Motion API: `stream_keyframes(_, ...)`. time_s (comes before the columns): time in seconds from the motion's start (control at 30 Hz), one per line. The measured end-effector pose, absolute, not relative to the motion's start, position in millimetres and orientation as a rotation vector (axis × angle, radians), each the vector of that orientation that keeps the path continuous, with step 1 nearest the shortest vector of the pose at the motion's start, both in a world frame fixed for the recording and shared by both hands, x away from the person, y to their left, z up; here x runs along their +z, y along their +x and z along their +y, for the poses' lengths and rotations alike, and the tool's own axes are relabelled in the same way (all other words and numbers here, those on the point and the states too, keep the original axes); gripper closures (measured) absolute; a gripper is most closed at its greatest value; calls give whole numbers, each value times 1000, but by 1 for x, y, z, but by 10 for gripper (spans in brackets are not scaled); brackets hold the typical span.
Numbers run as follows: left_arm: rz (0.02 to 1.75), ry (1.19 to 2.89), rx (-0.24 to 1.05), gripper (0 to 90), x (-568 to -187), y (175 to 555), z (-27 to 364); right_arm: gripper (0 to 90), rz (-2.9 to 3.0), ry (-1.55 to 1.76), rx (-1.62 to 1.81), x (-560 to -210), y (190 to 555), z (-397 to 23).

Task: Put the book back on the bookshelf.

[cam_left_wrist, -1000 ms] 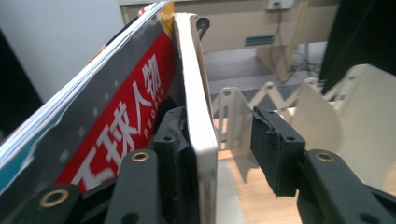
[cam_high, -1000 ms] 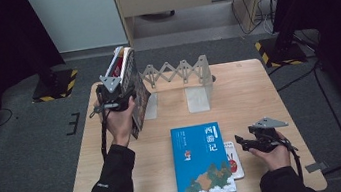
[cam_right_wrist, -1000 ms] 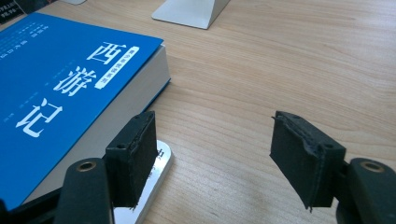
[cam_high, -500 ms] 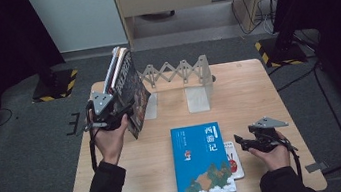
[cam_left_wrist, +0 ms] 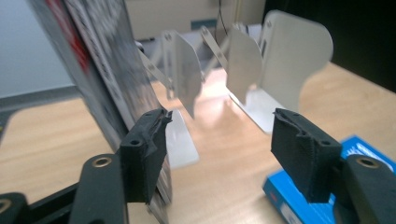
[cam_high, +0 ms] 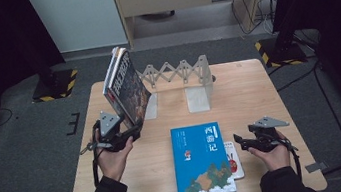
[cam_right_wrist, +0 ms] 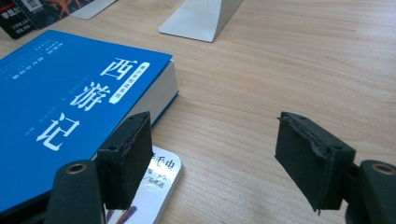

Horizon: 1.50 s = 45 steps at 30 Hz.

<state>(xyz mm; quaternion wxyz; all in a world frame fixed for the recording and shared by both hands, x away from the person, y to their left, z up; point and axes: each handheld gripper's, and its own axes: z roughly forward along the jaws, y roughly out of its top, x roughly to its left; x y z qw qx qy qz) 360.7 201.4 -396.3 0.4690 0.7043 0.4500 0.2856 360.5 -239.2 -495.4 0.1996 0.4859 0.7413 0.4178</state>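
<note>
The thick blue hardcover book (cam_right_wrist: 70, 107), lying flat near the front edge of the light wooden table (cam_high: 259, 93), carries 3 large white characters down its cover, 西游记, with a small white label of unreadable characters just beside them. The thin white booklet (cam_right_wrist: 152, 184) tucked under its right edge shows 2 dark characters, perhaps 千中. The dark leaning book (cam_high: 124, 85) bears print too blurred to read.

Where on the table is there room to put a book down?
Free: the table's right side, from the rack to the right edge, and the near left corner. Crowded: the leaning books at back left; the blue book front center.
</note>
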Motion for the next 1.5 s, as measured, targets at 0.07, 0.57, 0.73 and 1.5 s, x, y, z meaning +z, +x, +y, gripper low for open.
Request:
stream_keyframes(0.07,1094,1751,689,330,-402,358,197,268,2070,1357,1177,-494,360,-238)
stream_keyframes(0.57,1065,1889,523,278,-447,351,174,229,2114,1324,1206,-492,357,-223)
stream_keyframes(0.73,1080,1914,411,276,-463,354,170,211,2125,1328,1216,-492,356,-219)
stream_keyframes(1.5,1067,1941,91,216,-512,362,140,236,2258,1310,1252,-502,351,-191)
